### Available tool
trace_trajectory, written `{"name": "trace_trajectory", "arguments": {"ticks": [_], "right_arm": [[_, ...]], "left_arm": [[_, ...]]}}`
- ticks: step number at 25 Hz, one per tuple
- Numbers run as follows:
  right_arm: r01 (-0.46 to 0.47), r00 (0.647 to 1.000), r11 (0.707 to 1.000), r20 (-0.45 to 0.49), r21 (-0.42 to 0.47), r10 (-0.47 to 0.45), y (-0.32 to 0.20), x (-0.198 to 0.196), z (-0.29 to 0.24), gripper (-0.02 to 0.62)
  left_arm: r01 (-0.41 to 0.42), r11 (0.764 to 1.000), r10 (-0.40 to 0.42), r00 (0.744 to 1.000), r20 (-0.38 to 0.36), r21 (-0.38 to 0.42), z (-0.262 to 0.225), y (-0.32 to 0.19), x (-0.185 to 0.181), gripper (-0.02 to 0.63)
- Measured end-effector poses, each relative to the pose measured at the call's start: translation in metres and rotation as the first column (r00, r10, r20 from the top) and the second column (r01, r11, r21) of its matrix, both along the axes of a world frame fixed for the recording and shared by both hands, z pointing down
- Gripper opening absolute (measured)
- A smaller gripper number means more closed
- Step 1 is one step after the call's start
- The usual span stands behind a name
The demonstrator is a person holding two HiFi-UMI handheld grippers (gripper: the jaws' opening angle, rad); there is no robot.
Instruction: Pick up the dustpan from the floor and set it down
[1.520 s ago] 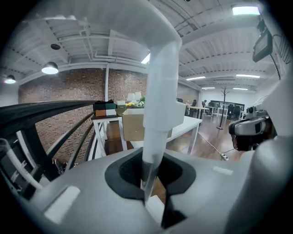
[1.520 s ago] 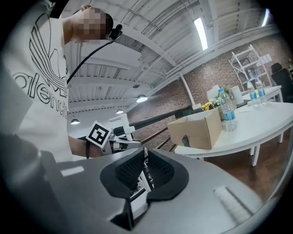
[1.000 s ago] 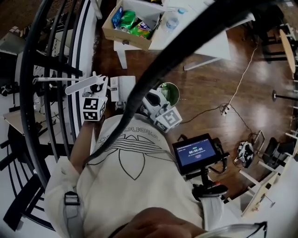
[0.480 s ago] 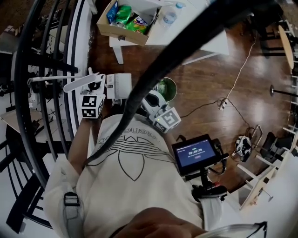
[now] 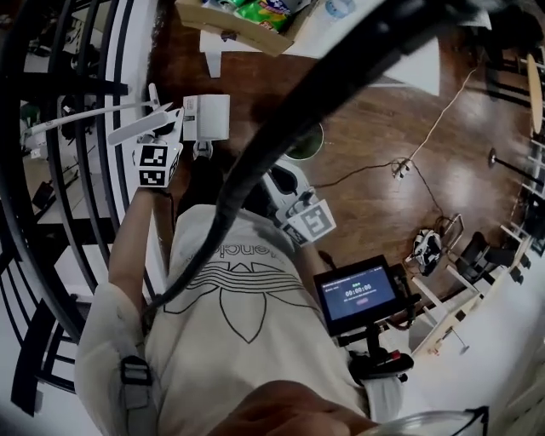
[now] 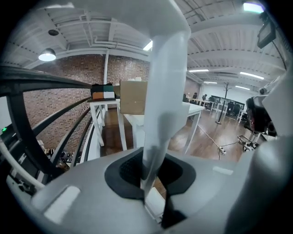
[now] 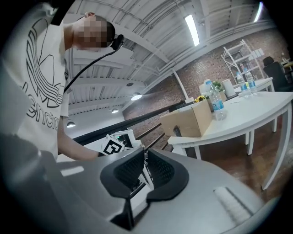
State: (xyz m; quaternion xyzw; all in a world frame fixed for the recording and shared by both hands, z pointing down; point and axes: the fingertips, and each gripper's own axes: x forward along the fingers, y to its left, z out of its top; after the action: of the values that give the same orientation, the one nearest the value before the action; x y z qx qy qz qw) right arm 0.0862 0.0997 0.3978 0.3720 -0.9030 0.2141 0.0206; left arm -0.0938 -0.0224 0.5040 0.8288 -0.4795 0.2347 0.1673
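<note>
The white dustpan (image 5: 207,117) hangs low over the wooden floor beside the black railing. Its long flat handle (image 6: 165,91) rises upright between my left gripper's jaws. My left gripper (image 5: 174,128) is shut on that handle, and a bit of the white pan (image 6: 154,206) shows below the pads. My right gripper (image 5: 281,183) is held close to the person's body, partly behind a black cable. In the right gripper view its pads (image 7: 130,171) stand together with nothing between them, and the left gripper's marker cube (image 7: 112,146) shows beyond them.
A white table (image 5: 400,72) bears a cardboard box of snack packets (image 5: 247,21) and bottles. A green bin (image 5: 308,143) stands on the floor near the dustpan. The black railing (image 5: 77,128) runs along the left. A cable with a power strip (image 5: 398,168) crosses the floor.
The left gripper has sunk with the dustpan and moved toward the table and railing. The head view has tilted. The right gripper has hardly shifted.
</note>
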Motion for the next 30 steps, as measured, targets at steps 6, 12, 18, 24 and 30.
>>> {"name": "trace_trajectory", "arguments": {"ticks": [6, 12, 18, 24, 30], "right_arm": [[0.003, 0.999, 0.996, -0.035, -0.088, -0.006, -0.022, -0.021, 0.069, 0.029], [-0.009, 0.999, 0.988, -0.039, -0.156, 0.003, -0.007, -0.024, 0.076, 0.029], [-0.005, 0.999, 0.988, -0.039, -0.156, -0.001, -0.002, -0.023, 0.079, 0.029], [-0.004, 0.999, 0.994, -0.040, -0.111, -0.001, -0.023, -0.027, 0.082, 0.029], [0.012, 1.000, 1.000, -0.003, -0.026, -0.012, 0.001, -0.003, -0.001, 0.028]], "left_arm": [[-0.008, 0.999, 0.008, 1.000, -0.010, -0.053, 0.097, -0.036, -0.022, 0.075], [-0.004, 0.997, 0.005, 1.000, 0.011, -0.082, 0.123, -0.044, -0.024, 0.075], [-0.050, 0.993, 0.051, 0.999, 0.008, -0.107, 0.123, -0.044, -0.020, 0.080], [0.029, 0.987, 0.006, 0.977, 0.213, -0.160, 0.134, -0.022, -0.051, 0.198], [0.110, 0.985, -0.069, 0.959, 0.276, -0.135, 0.039, 0.079, -0.054, 0.232]]}}
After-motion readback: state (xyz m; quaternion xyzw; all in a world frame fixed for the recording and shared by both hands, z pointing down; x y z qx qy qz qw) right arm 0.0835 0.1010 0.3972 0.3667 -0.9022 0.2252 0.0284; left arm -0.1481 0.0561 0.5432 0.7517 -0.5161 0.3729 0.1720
